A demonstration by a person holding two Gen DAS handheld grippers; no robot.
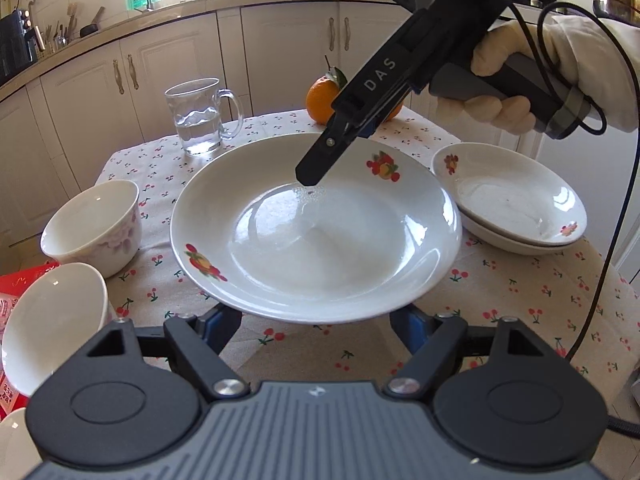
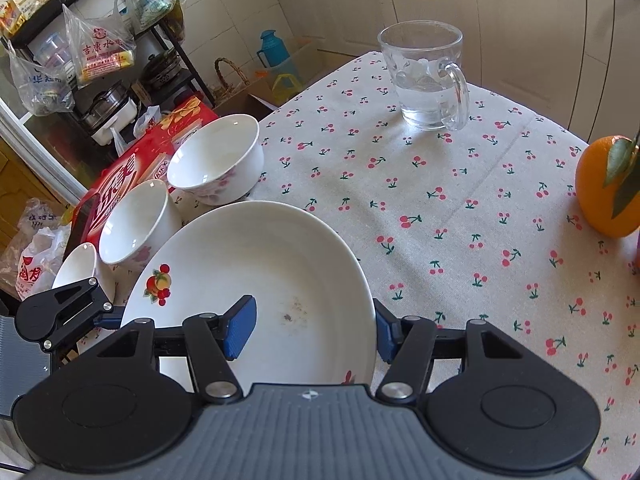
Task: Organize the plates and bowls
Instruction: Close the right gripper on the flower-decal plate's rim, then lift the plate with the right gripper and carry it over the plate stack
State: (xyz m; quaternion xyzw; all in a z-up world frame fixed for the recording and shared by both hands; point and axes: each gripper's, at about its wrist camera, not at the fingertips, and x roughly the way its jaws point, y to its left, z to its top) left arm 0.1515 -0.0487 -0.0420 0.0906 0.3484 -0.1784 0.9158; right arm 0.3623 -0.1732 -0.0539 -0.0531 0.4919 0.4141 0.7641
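While plate (image 1: 316, 232) lies flat, face up, right tongs (image 2: 312, 330) straddle its rim, apart; left tongs (image 1: 316, 326) apart underneath.

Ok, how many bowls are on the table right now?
3, along the table's left edge: an upright floral bowl farthest back, a tipped bowl beside it, and a third bowl nearest, partly hidden. More may sit out of view.

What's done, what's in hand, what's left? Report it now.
Done: two plates are stacked on the table's right side. In hand: the large plate, with the right hand-held gripper straddling its rim, jaws apart, and the left hand-held gripper open at its near edge. Left: that plate likely joins the stack, and the bowls are not yet nested.
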